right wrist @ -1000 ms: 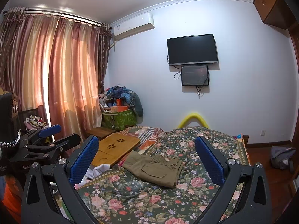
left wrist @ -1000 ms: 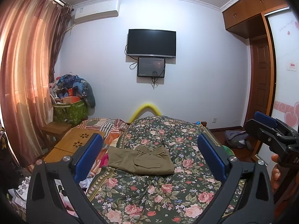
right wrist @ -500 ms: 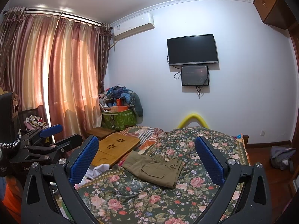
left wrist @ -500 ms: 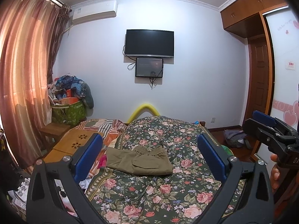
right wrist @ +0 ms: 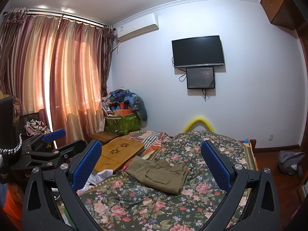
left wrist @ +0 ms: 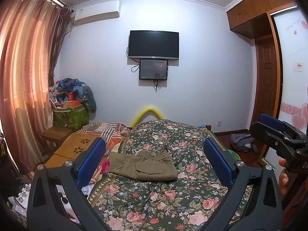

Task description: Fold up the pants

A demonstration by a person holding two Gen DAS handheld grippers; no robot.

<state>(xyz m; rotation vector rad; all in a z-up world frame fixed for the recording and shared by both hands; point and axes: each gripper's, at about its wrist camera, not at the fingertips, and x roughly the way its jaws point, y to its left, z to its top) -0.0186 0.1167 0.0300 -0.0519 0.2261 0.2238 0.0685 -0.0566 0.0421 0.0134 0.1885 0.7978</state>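
Olive pants (left wrist: 143, 165) lie folded into a compact rectangle, cargo pocket up, mid-frame on the floral bed (left wrist: 173, 196); left hand-held gripper (left wrist: 154, 161) and right hand-held gripper (right wrist: 151, 163) both spread, empty.

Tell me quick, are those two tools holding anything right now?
Left tool: open, holding nothing.
Right tool: open, holding nothing; the pants lie folded on the bed.

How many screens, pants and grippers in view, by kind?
Wall screens: 2, the TV and the smaller monitor below it
Olive pants: 1, folded on the floral bedspread
Grippers: 2, the left gripper and right gripper, both open and empty
Total: 5
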